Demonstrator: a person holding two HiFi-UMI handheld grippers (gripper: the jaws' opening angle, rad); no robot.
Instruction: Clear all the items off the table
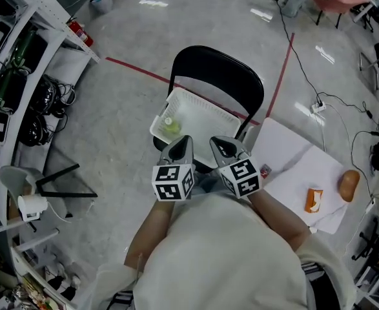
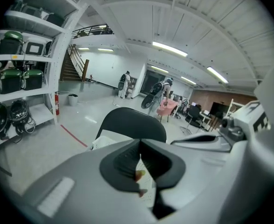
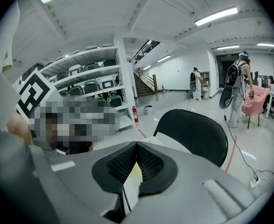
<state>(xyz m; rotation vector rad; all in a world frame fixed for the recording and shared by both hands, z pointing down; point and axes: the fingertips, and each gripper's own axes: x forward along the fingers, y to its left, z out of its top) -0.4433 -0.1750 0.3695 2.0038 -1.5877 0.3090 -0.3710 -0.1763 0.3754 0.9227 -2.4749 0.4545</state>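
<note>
Both the left tongs [image 1: 184, 141] and the right tongs [image 1: 223, 145] are pressed together with nothing between them, near the white basket [image 1: 202, 112] on the black chair [image 1: 241, 76]. 3 items lie on the worktop [image 1: 286, 144] at right: an orange packet [image 1: 314, 200], a brown roll [image 1: 348, 185] and a small red piece [image 1: 265, 170]. The roll sits close to the worktop's right edge, so a glancing nudge could send it to the floor. The flat packet may slip from a shallow grip.

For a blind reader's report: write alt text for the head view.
A person holds the left gripper and right gripper side by side, jaws shut, by a white basket on a black chair; a yellow-green item lies in it. At right, a white table bears an orange packet and a brown item.
</note>
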